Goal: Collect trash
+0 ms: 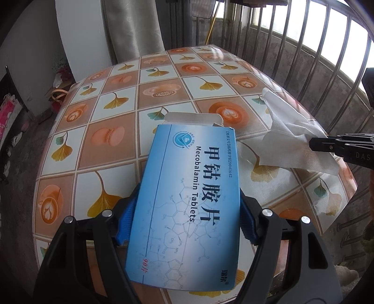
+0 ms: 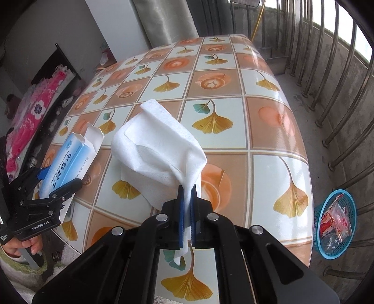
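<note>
A blue and white medicine box [image 1: 187, 198] with its end flap open is gripped across its width by my left gripper [image 1: 187, 211], just above the table. Both blue pads [image 1: 127, 210] press on its long edges. My right gripper [image 2: 187, 190] is shut on a corner of a white tissue [image 2: 159, 149], which drapes forward onto the tablecloth. In the left wrist view the tissue [image 1: 287, 131] lies at the right with the right gripper [image 1: 314, 145] clamped on it. In the right wrist view the left gripper [image 2: 58, 184] and the box [image 2: 67, 161] sit at the left.
The table [image 2: 257, 117] has a glossy cloth with ginkgo leaves and coffee cups. A blue basket [image 2: 336, 224] holding wrappers stands on the floor to the right, by the metal railing [image 2: 339, 105]. A curtain [image 2: 163, 21] hangs behind, and pink bedding [image 2: 35, 112] lies far left.
</note>
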Tool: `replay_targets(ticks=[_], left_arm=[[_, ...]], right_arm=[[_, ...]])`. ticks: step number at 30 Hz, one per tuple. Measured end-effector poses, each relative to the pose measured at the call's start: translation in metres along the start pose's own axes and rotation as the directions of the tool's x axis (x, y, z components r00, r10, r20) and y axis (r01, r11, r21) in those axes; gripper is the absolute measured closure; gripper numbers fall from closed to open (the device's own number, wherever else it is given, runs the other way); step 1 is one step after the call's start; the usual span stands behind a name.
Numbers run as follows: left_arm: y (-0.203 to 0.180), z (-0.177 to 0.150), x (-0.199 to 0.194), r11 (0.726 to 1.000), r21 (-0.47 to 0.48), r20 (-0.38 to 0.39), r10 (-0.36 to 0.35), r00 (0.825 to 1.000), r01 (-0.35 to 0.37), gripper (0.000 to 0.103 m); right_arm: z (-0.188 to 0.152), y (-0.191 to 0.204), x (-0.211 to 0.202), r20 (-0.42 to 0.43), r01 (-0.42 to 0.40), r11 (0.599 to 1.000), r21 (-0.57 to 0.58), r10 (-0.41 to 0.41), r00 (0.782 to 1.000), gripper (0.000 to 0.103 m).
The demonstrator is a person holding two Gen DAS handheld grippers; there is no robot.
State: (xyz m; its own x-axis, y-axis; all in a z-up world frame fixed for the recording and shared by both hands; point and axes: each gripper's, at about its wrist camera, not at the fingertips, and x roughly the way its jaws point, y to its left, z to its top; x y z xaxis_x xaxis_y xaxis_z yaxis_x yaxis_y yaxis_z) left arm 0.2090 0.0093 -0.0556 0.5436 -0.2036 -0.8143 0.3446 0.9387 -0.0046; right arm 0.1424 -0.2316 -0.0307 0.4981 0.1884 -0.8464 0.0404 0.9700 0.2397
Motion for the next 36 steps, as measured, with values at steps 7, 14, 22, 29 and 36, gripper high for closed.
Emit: replay_targets(ticks=[7, 14, 22, 29, 36], left_arm=[[-0.005, 0.005, -0.007, 1.0, 0.013, 0.023, 0.005, 1.0, -0.006, 0.034], [-0.014, 0.012, -0.017, 0.999, 0.036, 0.053, 0.012, 0.999, -0.014, 0.034], [-0.027, 0.019, -0.026, 0.998, 0.061, 0.079, 0.011, 0.997, -0.016, 0.034], [-0.043, 0.024, -0.036, 0.996, 0.092, 0.107, 0.001, 0.994, -0.011, 0.034], [-0.061, 0.031, -0.042, 0.991, 0.132, 0.131, -0.015, 0.991, -0.003, 0.034]], right_arm=[[-0.001, -0.007, -0.008, 0.023, -0.004, 1.0, 0.021, 0.004, 1.0, 0.098], [-0.004, -0.015, -0.019, 0.05, -0.012, 0.999, 0.045, 0.009, 0.999, 0.098], [-0.01, -0.025, -0.032, 0.081, -0.02, 0.997, 0.073, 0.014, 0.997, 0.098], [-0.015, -0.036, -0.046, 0.114, -0.027, 0.995, 0.097, 0.016, 0.993, 0.098], [-0.023, -0.049, -0.063, 0.151, -0.031, 0.991, 0.13, 0.012, 0.988, 0.098]])
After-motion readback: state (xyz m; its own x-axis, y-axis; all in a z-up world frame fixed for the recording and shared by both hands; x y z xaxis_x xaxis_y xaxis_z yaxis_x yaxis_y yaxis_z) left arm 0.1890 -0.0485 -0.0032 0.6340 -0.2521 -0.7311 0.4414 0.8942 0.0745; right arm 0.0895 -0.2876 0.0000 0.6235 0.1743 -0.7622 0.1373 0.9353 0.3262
